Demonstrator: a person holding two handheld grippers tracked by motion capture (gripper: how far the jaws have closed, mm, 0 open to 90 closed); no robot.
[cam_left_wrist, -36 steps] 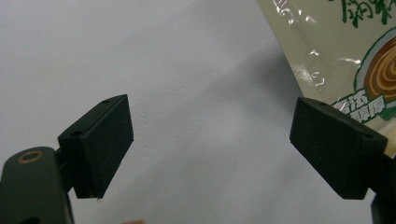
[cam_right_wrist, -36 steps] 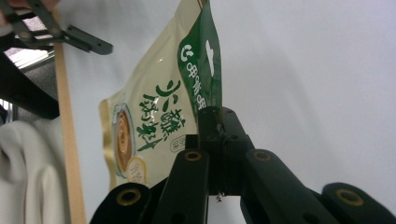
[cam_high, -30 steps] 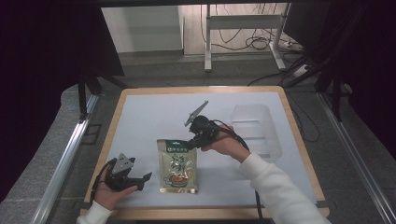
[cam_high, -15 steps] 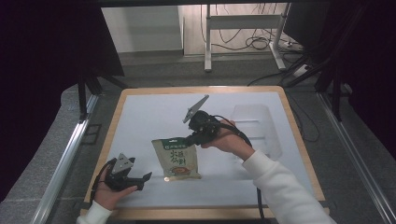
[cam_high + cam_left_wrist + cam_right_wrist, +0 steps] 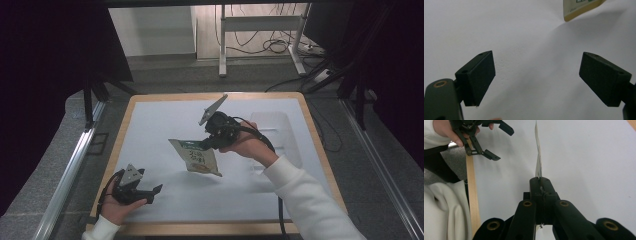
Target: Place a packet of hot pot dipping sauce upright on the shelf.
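One flat snack packet (image 5: 196, 157) is seen in the high view, lifted off the white table (image 5: 165, 120) near its centre, tilted, with its lower end hanging toward 5 o'clock and a faint shadow cast below it. Its top edge is pinched by the right gripper (image 5: 205, 145), which is held at about 1 o'clock from the packet by a hand in a white sleeve (image 5: 305, 200). The left gripper (image 5: 152, 191) is held low at the table's 7 o'clock corner, well apart from the packet, jaws spread and empty.

The clamp itself is given by the right gripper view: both black jaws are pressed together on the packet (image 5: 538, 157), seen edge-on as a thin line running to 12 o'clock. The left gripper (image 5: 496, 145) is also caught there at 10 o'clock, jaws apart, over the wooden table rim (image 5: 472, 200).

In the left gripper view the two pads (image 5: 479, 76) are shown wide apart with bare white surface between them; a tan-edged corner of the packet (image 5: 580, 8) is clipped at 1 o'clock, with its shadow beneath. The printing on the packet is too small to read.

Counted: one packet, two grippers, one table. A clear tray (image 5: 280, 132) is faintly made out at the table's 3 o'clock side in the high view.
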